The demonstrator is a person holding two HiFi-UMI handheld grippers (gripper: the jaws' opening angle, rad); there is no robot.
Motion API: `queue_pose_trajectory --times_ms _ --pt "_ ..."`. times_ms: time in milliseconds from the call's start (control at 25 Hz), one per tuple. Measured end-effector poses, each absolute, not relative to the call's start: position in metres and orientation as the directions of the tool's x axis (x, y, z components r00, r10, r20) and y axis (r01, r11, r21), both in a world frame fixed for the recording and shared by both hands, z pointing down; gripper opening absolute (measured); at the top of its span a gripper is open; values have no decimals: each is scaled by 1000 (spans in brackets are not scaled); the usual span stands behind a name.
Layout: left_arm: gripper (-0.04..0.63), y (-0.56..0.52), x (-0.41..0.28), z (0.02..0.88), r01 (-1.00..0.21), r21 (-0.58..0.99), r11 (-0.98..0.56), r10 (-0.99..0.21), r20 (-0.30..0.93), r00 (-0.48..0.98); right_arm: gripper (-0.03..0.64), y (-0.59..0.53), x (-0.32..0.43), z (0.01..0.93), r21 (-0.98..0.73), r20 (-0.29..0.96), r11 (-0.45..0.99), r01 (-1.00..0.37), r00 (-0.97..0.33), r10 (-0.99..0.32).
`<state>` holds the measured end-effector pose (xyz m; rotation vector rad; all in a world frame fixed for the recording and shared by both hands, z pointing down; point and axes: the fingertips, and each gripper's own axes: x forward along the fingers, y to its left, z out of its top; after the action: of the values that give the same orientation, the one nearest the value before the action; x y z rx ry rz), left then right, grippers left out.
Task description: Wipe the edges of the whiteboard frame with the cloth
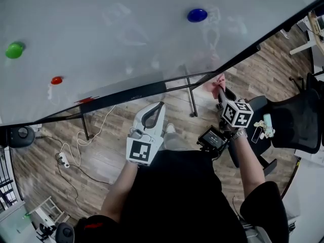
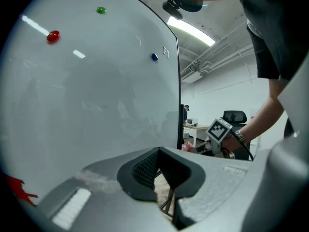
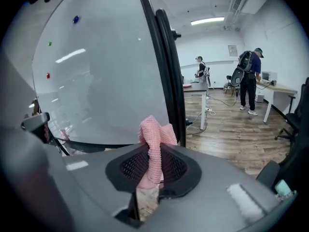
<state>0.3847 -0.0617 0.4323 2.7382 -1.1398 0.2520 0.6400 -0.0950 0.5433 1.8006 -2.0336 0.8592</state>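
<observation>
- The right gripper (image 3: 153, 174) is held forward and up by the person's right hand (image 1: 238, 135), and its jaws are pressed together on a pink knitted cloth (image 3: 154, 140).
- The cloth stands up from the jaws, and its top fold lies against the black frame (image 3: 170, 81) of the big white whiteboard (image 3: 101, 76). In the head view this place is near the lower corner of the board.
- The left gripper (image 2: 159, 175) is lower, under the bottom edge of the frame and apart from it. Its black pads meet at the tips and nothing is between them.
- The board is tilted in the head view. Its bottom edge goes to the left from the cloth and its side edge goes up to the right.
- On the board surface there are a green magnet (image 1: 14, 49), a red magnet (image 1: 56, 80) and a blue magnet (image 1: 197, 15).
- Below the board is a brown wooden floor (image 1: 101, 151) with a white cable (image 1: 76, 145), and a black office chair (image 1: 296, 120) stands at the right.
- Far in the room, two people (image 3: 248, 81) stand near desks.
</observation>
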Motion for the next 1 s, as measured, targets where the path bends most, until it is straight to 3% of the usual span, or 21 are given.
queue_pose_trajectory --times_ms 360,1000 --pt "0 -42 318 414 -742 90 -665 -723 173 669 54 -49 580 458 -279 455 35 -960 -164 -875" --pt "0 -25 173 370 -837 48 -545 -833 79 547 54 -12 382 316 -222 240 272 -936 -323 -915"
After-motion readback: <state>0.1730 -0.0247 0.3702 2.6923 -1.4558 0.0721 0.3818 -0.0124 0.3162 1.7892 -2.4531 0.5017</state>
